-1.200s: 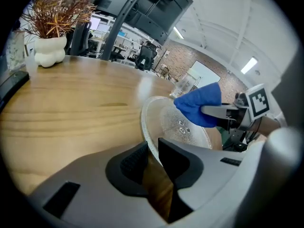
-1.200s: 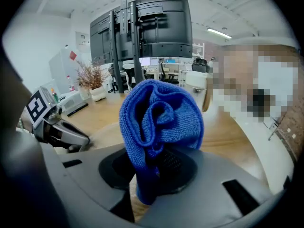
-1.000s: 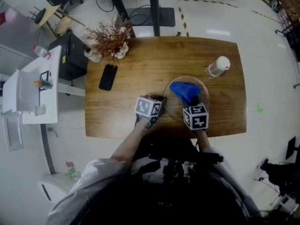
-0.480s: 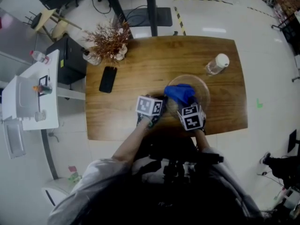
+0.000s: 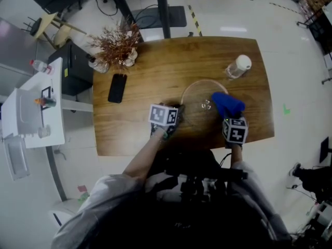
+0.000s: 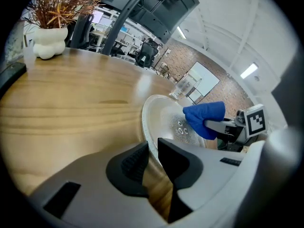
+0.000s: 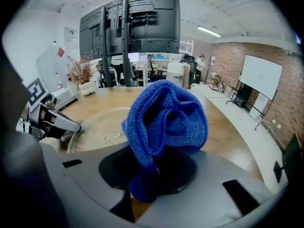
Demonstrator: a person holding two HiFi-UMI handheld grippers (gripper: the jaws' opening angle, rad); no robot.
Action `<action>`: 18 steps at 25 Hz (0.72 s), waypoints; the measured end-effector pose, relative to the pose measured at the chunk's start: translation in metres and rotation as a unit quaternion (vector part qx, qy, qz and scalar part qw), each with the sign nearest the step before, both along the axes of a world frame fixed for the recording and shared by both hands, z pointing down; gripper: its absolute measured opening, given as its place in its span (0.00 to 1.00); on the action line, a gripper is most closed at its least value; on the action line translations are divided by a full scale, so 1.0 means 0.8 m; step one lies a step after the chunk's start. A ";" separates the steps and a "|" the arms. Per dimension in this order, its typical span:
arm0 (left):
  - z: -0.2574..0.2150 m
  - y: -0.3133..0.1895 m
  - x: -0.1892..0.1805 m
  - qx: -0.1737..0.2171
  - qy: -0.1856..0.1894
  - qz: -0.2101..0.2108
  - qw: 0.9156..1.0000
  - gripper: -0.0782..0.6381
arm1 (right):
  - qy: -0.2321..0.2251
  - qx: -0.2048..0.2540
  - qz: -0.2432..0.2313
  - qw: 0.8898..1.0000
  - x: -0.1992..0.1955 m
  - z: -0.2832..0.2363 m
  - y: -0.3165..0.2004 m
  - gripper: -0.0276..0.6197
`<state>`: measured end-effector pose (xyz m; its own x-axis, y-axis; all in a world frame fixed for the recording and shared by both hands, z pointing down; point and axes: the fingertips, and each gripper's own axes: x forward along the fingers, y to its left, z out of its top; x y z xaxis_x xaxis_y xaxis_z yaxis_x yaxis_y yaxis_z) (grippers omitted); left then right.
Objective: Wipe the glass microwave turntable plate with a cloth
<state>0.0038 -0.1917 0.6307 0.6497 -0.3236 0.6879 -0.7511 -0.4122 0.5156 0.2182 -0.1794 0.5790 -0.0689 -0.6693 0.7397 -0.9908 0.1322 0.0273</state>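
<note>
The round glass turntable plate [image 5: 199,100] lies on the wooden table [image 5: 155,71], with small water drops near its middle. My left gripper [image 5: 178,111] is shut on the plate's near-left rim; in the left gripper view the rim [image 6: 148,127] runs between the jaws of that gripper [image 6: 153,158]. My right gripper [image 5: 231,116] is shut on a bunched blue cloth [image 5: 227,104] that sits over the plate's right edge. The right gripper view has the cloth [image 7: 166,122] rising from that gripper [image 7: 152,175], the plate [image 7: 95,127] to its left, and the left gripper [image 7: 54,121] beyond.
A clear bottle with a white cap [image 5: 239,68] stands at the table's far right. A black phone [image 5: 117,87] and a white vase of dried plants [image 5: 116,48] are at the far left. A white side table [image 5: 36,102] stands off to the left.
The right gripper has swept the blue cloth from the plate's middle across to its right edge. The left gripper and plate have stayed put.
</note>
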 end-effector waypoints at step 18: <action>-0.001 0.002 -0.001 -0.001 -0.001 0.000 1.000 0.19 | -0.047 0.007 -0.159 0.986 -0.164 -0.019 0.014 0.18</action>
<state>0.0029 -0.1897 0.6303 0.6488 -0.3223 0.6893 -0.7518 -0.4116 0.5152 0.0871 -0.1679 0.5639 -0.3440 -0.6127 0.7115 -0.8977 0.4369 -0.0579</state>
